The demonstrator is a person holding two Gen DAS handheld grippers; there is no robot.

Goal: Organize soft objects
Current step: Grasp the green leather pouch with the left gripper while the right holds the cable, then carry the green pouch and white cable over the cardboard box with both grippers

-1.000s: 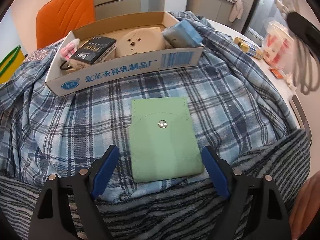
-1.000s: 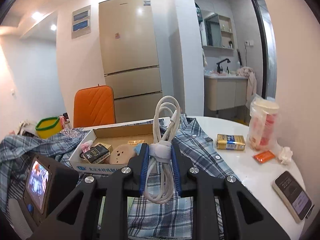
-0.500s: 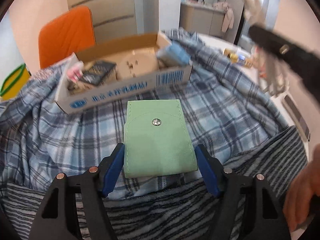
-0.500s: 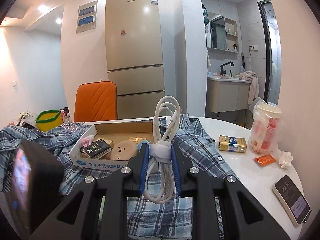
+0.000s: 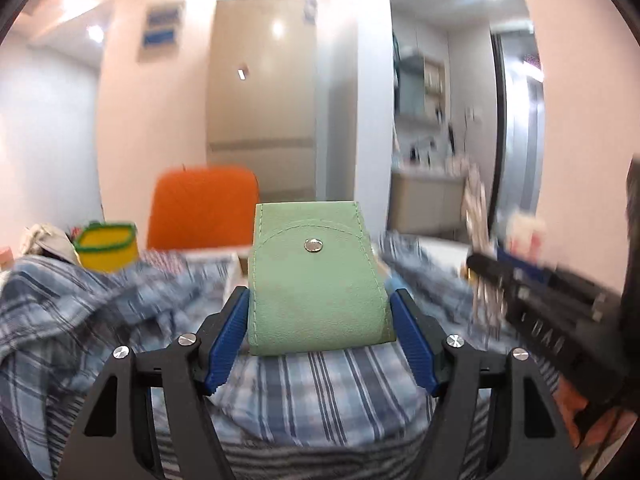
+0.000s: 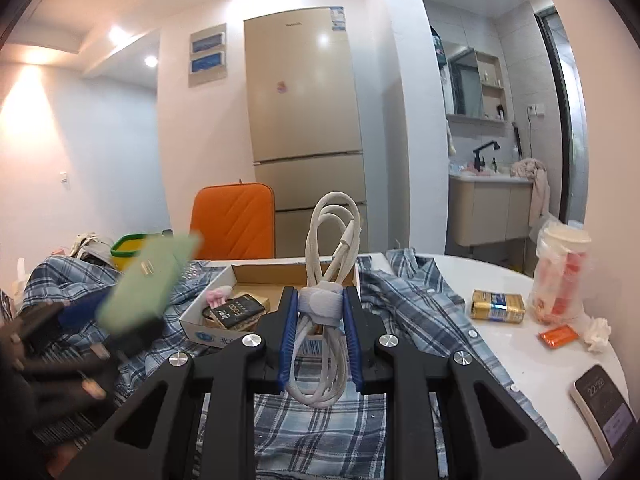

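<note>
The left gripper (image 5: 320,312) grasps a green pouch (image 5: 316,276) by its 2 side edges, 1 blue pad (image 5: 228,340) pressed on each side. The pouch has a silver snap (image 5: 313,245) on its curved flap and is lifted clear of the plaid shirt (image 5: 304,396) spread below it. In the right wrist view the same pouch (image 6: 150,280) shows as a blurred green slab tilted in the air, to the left of the cardboard box (image 6: 208,320) and higher than the box's rim.

The right gripper (image 6: 320,328) is clenched on a coiled white cable (image 6: 330,264), its blue pads squeezing the grey strap that binds the coil. The loops of the cable stand upright above the pads and hang below them, in front of the box.

The cardboard box lies on the plaid shirt with its top open. Inside it, near the left end, are a black packet (image 6: 236,310) and something pink (image 6: 218,296). Right of the box, on the white table (image 6: 520,360), lie a gold packet (image 6: 498,304), an orange sachet (image 6: 558,336), crumpled tissue (image 6: 598,330) and a bagged cup (image 6: 560,272); a phone (image 6: 606,404) lies nearer the table's edge. Behind the box stand an orange chair (image 6: 234,220) and a yellow tub with a green rim (image 6: 128,246).
</note>
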